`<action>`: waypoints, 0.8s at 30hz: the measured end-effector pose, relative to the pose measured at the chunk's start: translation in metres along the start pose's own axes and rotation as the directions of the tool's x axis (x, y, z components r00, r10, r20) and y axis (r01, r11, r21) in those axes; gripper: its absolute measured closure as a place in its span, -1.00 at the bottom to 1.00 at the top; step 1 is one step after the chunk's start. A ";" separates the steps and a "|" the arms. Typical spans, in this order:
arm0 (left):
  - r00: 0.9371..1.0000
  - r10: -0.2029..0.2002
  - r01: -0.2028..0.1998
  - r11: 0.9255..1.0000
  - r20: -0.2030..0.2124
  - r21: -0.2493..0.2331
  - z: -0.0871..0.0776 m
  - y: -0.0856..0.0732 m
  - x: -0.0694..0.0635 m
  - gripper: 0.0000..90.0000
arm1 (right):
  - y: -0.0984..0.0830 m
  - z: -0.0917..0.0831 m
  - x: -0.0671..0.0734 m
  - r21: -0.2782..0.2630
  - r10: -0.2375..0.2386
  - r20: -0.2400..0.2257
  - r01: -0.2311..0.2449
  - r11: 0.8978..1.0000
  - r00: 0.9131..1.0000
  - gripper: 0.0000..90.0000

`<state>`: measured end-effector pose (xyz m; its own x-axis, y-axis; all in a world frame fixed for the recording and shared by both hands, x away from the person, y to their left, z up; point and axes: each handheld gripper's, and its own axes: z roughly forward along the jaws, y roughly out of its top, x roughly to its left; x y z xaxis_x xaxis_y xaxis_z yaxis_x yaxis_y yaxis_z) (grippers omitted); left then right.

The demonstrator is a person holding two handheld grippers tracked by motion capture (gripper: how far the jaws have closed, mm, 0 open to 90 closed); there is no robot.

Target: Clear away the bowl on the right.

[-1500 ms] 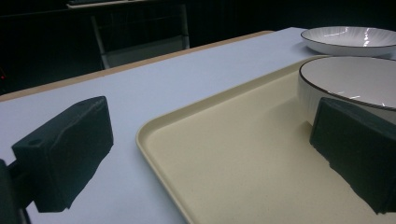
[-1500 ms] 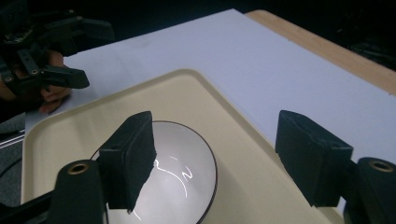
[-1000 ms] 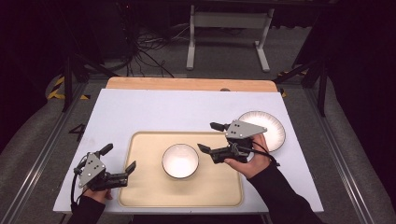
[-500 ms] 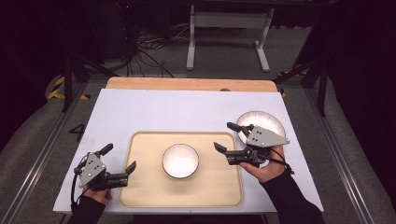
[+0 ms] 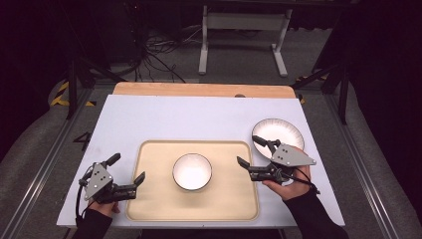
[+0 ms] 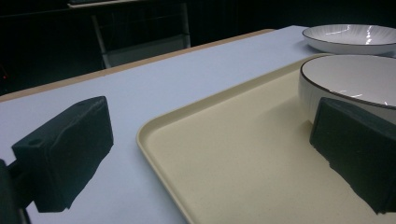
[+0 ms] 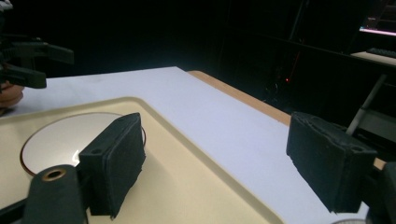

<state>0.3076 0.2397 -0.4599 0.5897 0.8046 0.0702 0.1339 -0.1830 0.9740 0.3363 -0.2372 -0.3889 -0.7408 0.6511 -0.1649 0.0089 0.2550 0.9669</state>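
White table [image 5: 164, 119], dark cluttered room

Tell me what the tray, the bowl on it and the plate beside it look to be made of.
Tray: likely plastic, matte beige with fine speckle and a moulded raised rim.
Bowl: looks like glazed ceramic, glossy white with highlights and a thin dark rim line.
Plate: probably the same glazed ceramic, shiny white with faint radial ribbing and a dark edge.
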 end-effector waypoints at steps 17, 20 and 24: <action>1.000 0.004 -0.004 1.000 0.015 -0.009 0.000 0.000 -0.001 -1.00 | -0.037 -0.005 0.001 0.044 0.026 0.042 -0.027 0.999 0.999 -0.61; 1.000 0.003 -0.002 1.000 0.016 -0.008 0.000 0.000 -0.001 -1.00 | -0.040 -0.006 0.001 0.048 0.033 0.045 -0.035 0.998 0.998 -0.61; 1.000 0.001 0.000 1.000 0.018 -0.006 0.000 0.000 0.000 -1.00 | -0.046 -0.008 0.001 0.055 0.044 0.051 -0.047 0.997 0.998 -0.61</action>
<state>0.3072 0.2398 -0.4600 0.6038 0.7943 0.0669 0.1292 -0.1803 0.9751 0.3297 -0.2538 -0.4324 -0.7046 0.6972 -0.1318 0.0807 0.2632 0.9614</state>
